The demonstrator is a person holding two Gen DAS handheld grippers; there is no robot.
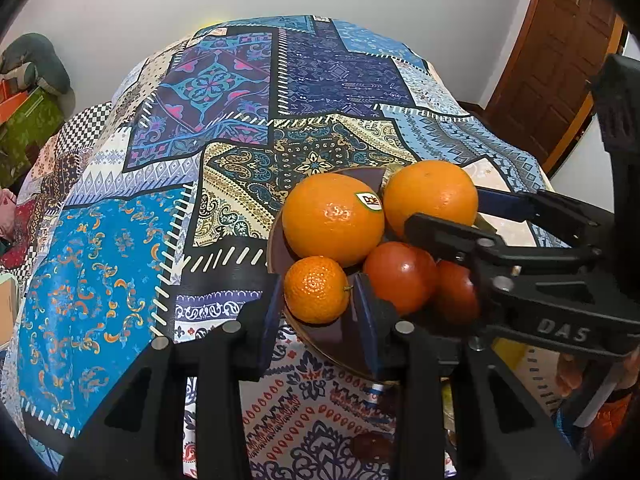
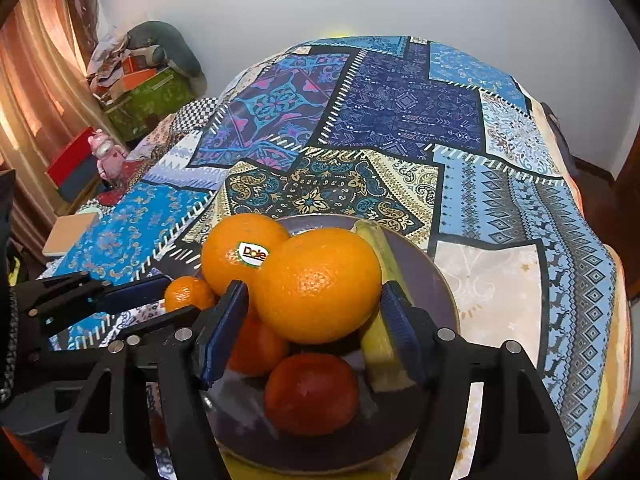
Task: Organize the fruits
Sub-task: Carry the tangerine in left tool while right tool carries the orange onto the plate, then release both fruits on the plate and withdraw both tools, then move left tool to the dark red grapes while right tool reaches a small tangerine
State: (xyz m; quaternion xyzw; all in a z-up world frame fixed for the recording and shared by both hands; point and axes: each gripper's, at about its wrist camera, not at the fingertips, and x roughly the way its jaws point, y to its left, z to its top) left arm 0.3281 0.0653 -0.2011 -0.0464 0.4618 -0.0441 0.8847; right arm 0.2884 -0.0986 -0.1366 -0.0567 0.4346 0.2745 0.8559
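Observation:
A dark plate (image 2: 434,280) holds a pile of fruit. A large orange with a Dole sticker (image 1: 332,220) lies beside a second large orange (image 2: 316,284), and both rest on red round fruits (image 2: 312,392). A yellow-green banana (image 2: 378,248) lies along the plate's right side. My left gripper (image 1: 319,316) is shut on a small mandarin (image 1: 316,290) at the plate's near-left rim. My right gripper (image 2: 312,320) straddles the second orange. Its blue pads stand right at the orange's sides without squeezing it, and the orange rests on the pile.
A patchwork cloth (image 1: 224,92) covers the whole table. A small dark fruit (image 1: 372,446) lies on the cloth below the plate. Boxes and clutter (image 2: 140,80) are stacked beyond the table's left edge. A wooden door (image 1: 560,60) is at the right.

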